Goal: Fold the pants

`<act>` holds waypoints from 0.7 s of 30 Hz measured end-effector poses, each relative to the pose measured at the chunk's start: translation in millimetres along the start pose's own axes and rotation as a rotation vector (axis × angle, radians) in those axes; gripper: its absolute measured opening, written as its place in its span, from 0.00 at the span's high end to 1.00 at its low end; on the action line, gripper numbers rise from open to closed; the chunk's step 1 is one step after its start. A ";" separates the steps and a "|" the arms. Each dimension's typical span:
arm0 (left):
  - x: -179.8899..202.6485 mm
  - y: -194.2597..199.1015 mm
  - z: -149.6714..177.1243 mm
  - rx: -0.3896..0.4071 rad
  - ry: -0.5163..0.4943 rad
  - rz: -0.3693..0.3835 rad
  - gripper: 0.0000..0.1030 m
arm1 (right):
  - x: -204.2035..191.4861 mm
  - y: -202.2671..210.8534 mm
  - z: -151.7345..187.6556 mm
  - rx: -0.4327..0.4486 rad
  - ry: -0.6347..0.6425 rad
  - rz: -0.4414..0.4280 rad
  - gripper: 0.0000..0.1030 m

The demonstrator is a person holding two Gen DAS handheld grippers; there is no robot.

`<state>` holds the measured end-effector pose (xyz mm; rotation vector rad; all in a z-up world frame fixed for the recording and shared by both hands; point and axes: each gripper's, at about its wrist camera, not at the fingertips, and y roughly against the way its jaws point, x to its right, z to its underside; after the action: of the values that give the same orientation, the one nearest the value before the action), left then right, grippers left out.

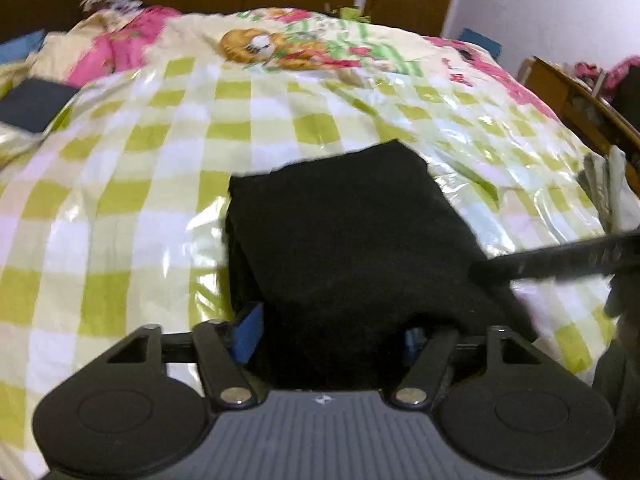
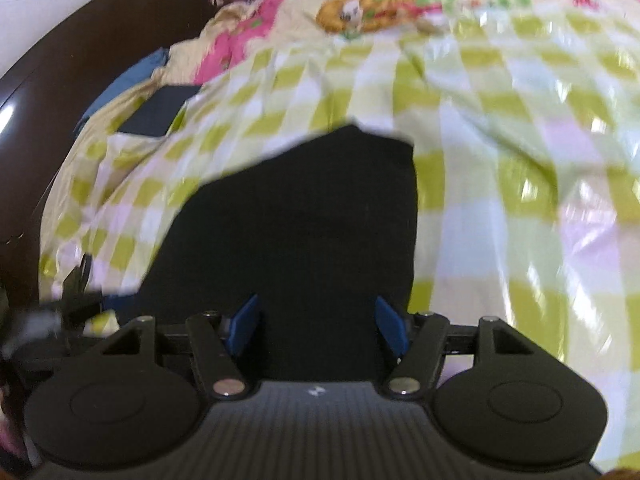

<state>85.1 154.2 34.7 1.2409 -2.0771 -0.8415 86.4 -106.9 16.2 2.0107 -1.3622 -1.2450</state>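
A pair of black fabric pants point(image 1: 344, 240), folded into a compact rectangular stack, lies on a glossy green-and-white checked plastic sheet point(image 1: 132, 184) spread across a bed with a pink-and-cream cartoon-print quilt point(image 1: 280, 40). The left gripper point(image 1: 332, 334), its blue-padded fingers point(image 1: 250, 332) spread apart, sits at the near edge of the stack, with dark cloth filling the gap between them; the blur leaves it unclear whether the pads press on the fabric. In the right wrist view, the right gripper point(image 2: 316, 326) hangs over the same pants point(image 2: 304, 220) with its jaws released, the blue pads point(image 2: 390, 326) standing clear on either side. A flat dark blue item point(image 1: 36, 106) lies by the sheet's left edge.
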 end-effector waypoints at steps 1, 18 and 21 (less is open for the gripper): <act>0.5 2.1 -4.5 0.001 -0.010 0.004 0.30 | -0.5 1.8 2.3 0.007 0.010 -0.006 0.35; -38.8 15.8 14.6 -0.025 -0.038 -0.110 0.18 | -40.5 -5.1 14.3 -0.010 0.143 -0.058 0.33; -38.8 32.6 13.3 -0.019 -0.045 -0.133 0.17 | -34.4 2.4 14.7 0.013 0.111 -0.050 0.33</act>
<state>73.4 204.3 44.9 1.3742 -2.0341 -0.9546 68.5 -75.4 25.6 2.1014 -1.2792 -1.1303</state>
